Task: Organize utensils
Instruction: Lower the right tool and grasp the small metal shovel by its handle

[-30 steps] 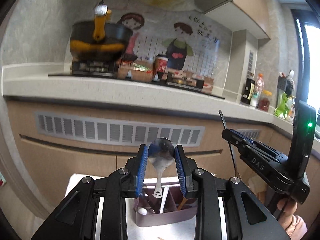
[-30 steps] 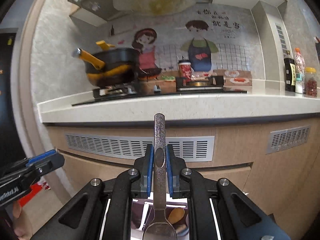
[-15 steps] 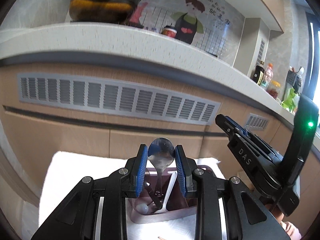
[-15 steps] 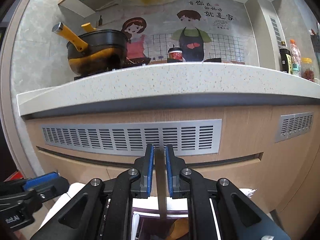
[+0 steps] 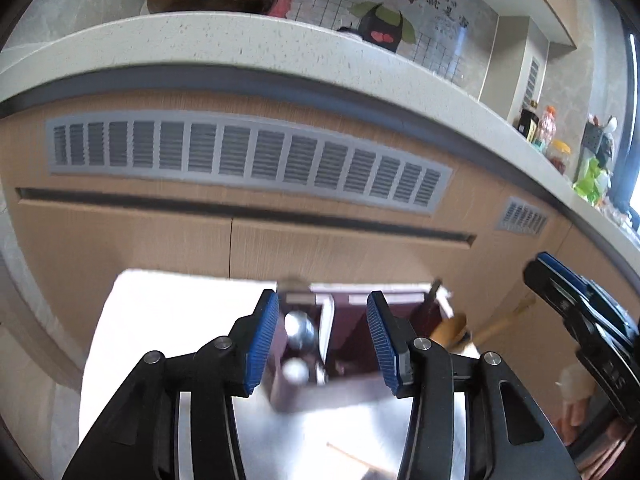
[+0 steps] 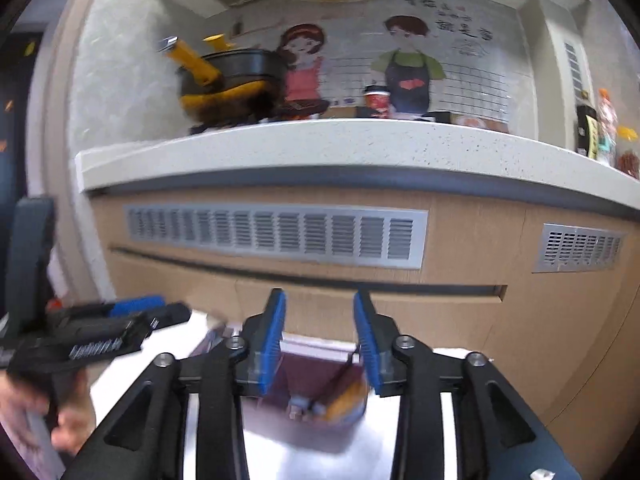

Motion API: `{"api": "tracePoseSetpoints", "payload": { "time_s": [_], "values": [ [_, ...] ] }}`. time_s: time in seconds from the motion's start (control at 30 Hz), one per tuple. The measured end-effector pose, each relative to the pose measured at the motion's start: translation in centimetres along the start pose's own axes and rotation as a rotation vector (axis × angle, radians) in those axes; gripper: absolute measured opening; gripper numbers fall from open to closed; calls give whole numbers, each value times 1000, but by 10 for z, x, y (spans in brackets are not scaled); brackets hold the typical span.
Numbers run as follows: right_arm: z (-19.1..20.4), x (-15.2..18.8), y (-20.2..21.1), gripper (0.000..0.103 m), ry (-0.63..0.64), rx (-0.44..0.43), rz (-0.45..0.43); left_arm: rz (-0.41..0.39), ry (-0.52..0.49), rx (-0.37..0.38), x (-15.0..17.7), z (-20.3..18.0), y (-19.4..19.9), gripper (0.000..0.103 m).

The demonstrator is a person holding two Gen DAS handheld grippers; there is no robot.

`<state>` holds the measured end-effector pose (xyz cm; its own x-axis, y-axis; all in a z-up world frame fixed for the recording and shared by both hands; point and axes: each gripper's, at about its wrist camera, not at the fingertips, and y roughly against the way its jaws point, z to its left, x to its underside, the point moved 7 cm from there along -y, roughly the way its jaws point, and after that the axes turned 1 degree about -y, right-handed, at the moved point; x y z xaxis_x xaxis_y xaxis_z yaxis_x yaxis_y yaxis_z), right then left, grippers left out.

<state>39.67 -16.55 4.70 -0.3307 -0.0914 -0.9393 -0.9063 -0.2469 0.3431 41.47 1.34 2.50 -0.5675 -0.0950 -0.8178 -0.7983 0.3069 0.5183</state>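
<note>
One blurred spoon [image 5: 301, 330] — upright, bowl up.

My left gripper [image 5: 322, 334] is matt black plastic with ribbed blue pads [image 5: 262, 344], same on the right gripper [image 6: 320, 340]. The spoon [image 5: 300, 330] looks like shiny polished metal. The holder [image 5: 352, 344] is smooth maroon plastic. The cabinet [image 5: 120, 240] is matt wood grain, the vent [image 5: 248, 156] dull grey metal, and the counter [image 6: 320, 140] speckled stone.
</note>
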Motion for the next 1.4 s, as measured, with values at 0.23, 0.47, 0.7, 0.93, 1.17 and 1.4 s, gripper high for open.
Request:
{"api": "tracePoseSetpoints", "payload": {
  "time_s": [0.23, 0.47, 0.7, 0.93, 1.17, 1.4],
  "values": [
    [11, 75, 14, 45, 86, -113, 217, 124, -27, -47, 67, -4, 14, 52],
    [34, 162, 12, 45, 153, -232, 442, 204, -46, -100, 125, -1, 30, 57],
    [70, 205, -4, 44, 192, -382, 562, 218, 9, -150, 153, 20, 51, 64],
    [71, 216, -17, 43, 169, -354, 617, 204, 58, -153, 157, 36, 64, 69],
    [77, 210, -33, 45, 206, -318, 608, 239, 93, -127, 168, 41, 54, 69],
    [68, 198, -21, 29, 160, -285, 596, 274, 17, -77, 165, 22, 39, 69]
  ]
}}
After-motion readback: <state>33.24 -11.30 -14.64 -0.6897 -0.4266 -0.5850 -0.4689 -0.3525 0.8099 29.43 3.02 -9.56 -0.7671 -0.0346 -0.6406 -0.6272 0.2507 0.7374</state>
